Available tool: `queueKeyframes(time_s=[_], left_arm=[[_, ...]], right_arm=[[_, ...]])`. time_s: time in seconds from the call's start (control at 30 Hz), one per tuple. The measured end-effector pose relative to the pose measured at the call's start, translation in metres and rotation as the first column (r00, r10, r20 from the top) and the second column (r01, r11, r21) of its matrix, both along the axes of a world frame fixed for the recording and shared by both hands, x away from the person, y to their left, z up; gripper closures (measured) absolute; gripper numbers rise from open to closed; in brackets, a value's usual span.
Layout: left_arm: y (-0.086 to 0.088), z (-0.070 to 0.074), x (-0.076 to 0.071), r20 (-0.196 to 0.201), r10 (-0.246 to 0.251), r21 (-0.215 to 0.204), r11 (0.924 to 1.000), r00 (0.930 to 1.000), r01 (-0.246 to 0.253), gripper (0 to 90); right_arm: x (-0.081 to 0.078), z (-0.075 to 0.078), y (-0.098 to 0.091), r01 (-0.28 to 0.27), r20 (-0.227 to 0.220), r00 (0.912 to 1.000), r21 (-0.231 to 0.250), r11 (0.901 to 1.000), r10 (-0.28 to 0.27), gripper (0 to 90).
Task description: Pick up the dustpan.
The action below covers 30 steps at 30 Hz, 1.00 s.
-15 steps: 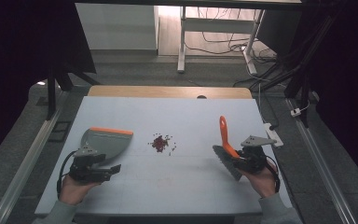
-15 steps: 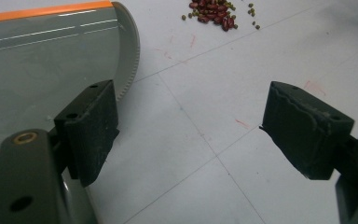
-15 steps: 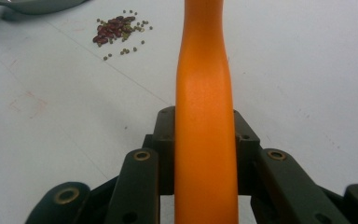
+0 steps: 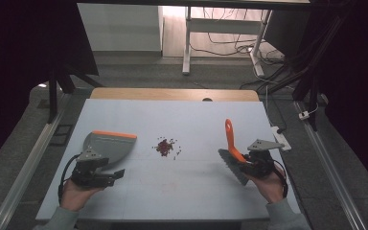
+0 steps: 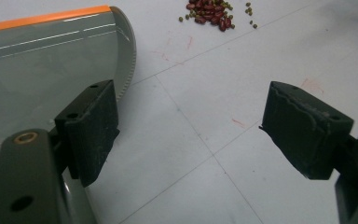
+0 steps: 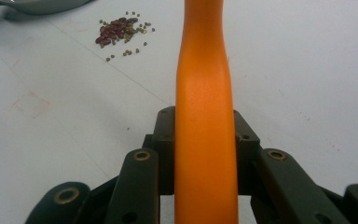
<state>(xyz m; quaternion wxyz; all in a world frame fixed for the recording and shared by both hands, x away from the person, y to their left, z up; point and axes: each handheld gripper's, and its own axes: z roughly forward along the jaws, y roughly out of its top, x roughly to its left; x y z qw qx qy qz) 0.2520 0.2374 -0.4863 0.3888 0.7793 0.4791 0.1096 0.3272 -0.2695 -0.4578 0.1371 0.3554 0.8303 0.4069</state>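
While our right gripper [image 4: 249, 162] clamps the light, stiff brush [image 4: 231, 153] by its orange handle near the tabletop's right edge, our left gripper [image 4: 109, 173] gapes beside the dustpan [image 4: 108, 145].

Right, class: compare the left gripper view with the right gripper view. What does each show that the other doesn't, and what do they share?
Left gripper view: the left gripper with its fingers wide apart, nothing between them, and the dustpan's orange lip. Right gripper view: the right gripper shut on the orange brush handle. Shared: the bean pile, the pale table and the grey dustpan.
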Motion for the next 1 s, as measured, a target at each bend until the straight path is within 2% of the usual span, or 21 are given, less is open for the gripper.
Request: queueKeyframes(time_s=[0.27,0.53,0.63,0.67,0.7,0.73,0.83,0.9,1.0], left_arm=[[-0.004,0.013,0.001,0.008,0.031,0.043,0.9986,0.9995,-0.032,19.9],[-0.009,0.038,0.002,-0.013,0.052,0.108,0.9929,0.9985,-0.051,19.9],[-0.006,0.046,0.003,-0.04,0.064,0.124,0.9905,0.9971,-0.059,19.8],[-0.001,0.047,0.006,-0.096,0.086,0.145,0.9869,0.9917,-0.071,19.4],[-0.001,0.047,0.006,-0.096,0.086,0.145,0.9869,0.9917,-0.071,18.6],[0.002,0.046,0.007,-0.123,0.1,0.161,0.9838,0.9874,-0.079,18.3],[0.012,0.041,0.008,-0.169,0.125,0.16,0.9822,0.9777,-0.098,17.9],[0.017,0.034,0.009,-0.192,0.152,0.184,0.976,0.9696,-0.117,17.1],[0.026,0.024,0.01,-0.236,0.18,0.186,0.9729,0.9551,-0.137,16.5]], right_arm=[[0.001,0.002,-0.003,-0.001,-0.001,1.0,0.011,0.9999,0.001,70.4],[0.002,0.002,-0.006,-0.008,-0.002,1.0,0.022,0.9997,0.008,70.4],[0.002,0.003,-0.006,-0.014,0.003,0.9999,0.021,0.9997,0.013,70.4],[0.002,0.004,-0.006,-0.013,0.005,0.9999,0.02,0.9997,0.013,70.4],[0.003,0.004,-0.006,-0.012,0.007,0.9999,0.02,0.9997,0.012,70.4],[0.003,0.004,-0.005,-0.009,0.005,0.9999,0.023,0.9997,0.009,70.4],[0.003,0.005,-0.004,-0.01,0.004,0.9999,0.021,0.9997,0.01,70.4],[0.003,0.003,-0.003,-0.013,0.003,0.9999,0.015,0.9998,0.013,70.4],[0.003,0.002,-0.002,-0.015,0.0,0.9999,0.008,0.9999,0.015,70.4]])
